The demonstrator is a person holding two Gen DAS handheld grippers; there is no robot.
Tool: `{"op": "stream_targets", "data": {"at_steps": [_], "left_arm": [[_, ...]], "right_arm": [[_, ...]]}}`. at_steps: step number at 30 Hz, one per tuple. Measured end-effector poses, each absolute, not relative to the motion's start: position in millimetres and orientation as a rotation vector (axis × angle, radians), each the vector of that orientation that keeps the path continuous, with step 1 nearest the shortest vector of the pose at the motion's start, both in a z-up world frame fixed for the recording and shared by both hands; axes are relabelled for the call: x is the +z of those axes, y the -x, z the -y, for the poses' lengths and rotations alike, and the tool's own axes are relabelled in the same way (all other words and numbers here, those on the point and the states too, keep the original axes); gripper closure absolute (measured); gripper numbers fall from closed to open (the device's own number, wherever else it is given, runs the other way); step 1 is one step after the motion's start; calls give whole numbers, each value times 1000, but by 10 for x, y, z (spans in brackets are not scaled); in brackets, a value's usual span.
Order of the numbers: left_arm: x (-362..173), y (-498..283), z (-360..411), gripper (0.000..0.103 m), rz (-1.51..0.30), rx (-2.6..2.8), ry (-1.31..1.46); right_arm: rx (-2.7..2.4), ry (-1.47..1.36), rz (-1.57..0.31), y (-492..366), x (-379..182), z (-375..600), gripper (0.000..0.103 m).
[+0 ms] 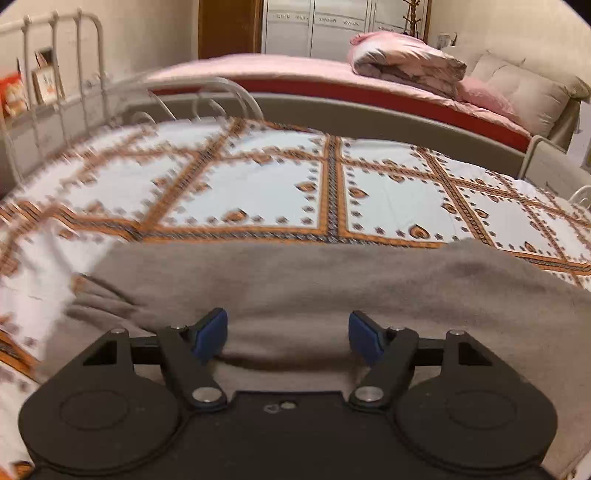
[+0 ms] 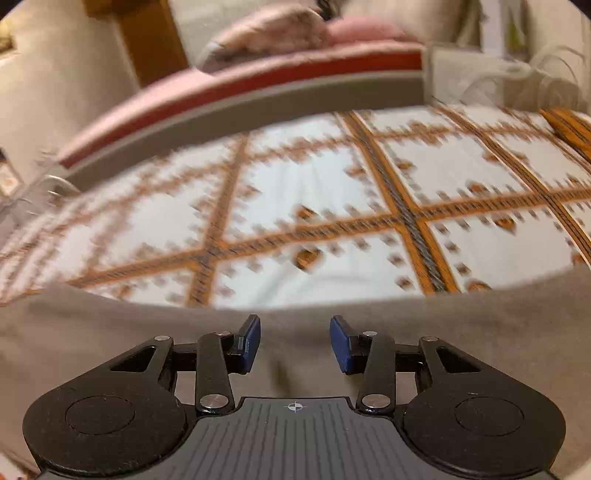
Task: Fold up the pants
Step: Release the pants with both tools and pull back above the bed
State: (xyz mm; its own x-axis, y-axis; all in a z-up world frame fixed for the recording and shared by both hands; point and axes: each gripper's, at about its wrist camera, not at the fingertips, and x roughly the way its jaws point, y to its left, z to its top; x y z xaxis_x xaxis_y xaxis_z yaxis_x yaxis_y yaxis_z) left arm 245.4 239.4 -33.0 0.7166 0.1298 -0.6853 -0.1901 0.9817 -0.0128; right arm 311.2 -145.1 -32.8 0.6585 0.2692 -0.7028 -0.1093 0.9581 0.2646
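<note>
Both grippers, left (image 1: 288,338) and right (image 2: 294,343), hover with fingers apart and empty over the pants (image 1: 332,288), which need gripping at an edge next.

Patterned orange/white bedsheet (image 1: 258,192), white metal bed frame (image 1: 55,74), pink folded quilt (image 1: 406,59), beige pillows (image 1: 524,92), white wardrobe (image 1: 314,26)

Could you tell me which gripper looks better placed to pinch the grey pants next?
Probably the left gripper: a raised ridge of the grey pants lies between its open jaws, whereas the right gripper faces flatter cloth.

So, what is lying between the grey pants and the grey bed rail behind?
Only bare patterned bedsheet lies between the grey pants and the grey rail; both wrist views show it.
</note>
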Motion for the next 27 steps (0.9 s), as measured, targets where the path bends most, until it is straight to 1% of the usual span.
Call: {"op": "stream_targets", "data": {"at_steps": [2,3,5,7,10,13,14,17,19,20,22,23,24,25,26,27], "left_arm": [[-279,-2405,-2406,32,-727,216,38],[-279,-2394,-2425,28,-725,231,32],[-349,-2418,-2498,28,-759,253,34],[-420,-2465,-2529,26,-775,250,31],[-382,-2478,-2495,28,-763,265,20],[-301,-2420,-2480,25,-732,271,20],[-364,-2454,-2507,26,-773,282,17],[-441,-2467,-2501,25,-791,278,5],[-360,-2430,-2492,25,-771,290,29],[-316,-2391,-2496,24,-761,291,46],[-254,-2296,-2489,19,-742,294,61],[-226,-2248,-2481,18,-731,288,64],[-196,-2196,-2475,15,-722,280,69],[-174,-2163,-2471,13,-718,276,77],[-154,-2129,-2468,13,-714,270,88],[-139,-2098,-2466,13,-713,261,102]], "right_arm": [[275,-201,-808,-3094,-296,1328,61],[307,-207,-815,-3102,-307,1253,61],[340,-169,-839,-3114,-359,1093,61],[318,-67,-907,-3152,-514,943,61],[316,-30,-889,-3138,-540,904,60],[312,-103,-821,-3056,-410,1026,60],[294,-97,-817,-3060,-406,1073,60],[236,-71,-909,-3146,-613,1198,59],[245,-99,-889,-3139,-521,1237,59],[242,-122,-863,-3103,-446,1286,59],[226,-190,-797,-2999,-305,1460,58],[206,-227,-771,-2942,-237,1590,52],[183,-275,-740,-2871,-172,1767,35],[169,-321,-718,-2815,-127,1927,26],[145,-393,-696,-2734,-94,2158,13],[122,-459,-685,-2673,-75,2359,10]]}}
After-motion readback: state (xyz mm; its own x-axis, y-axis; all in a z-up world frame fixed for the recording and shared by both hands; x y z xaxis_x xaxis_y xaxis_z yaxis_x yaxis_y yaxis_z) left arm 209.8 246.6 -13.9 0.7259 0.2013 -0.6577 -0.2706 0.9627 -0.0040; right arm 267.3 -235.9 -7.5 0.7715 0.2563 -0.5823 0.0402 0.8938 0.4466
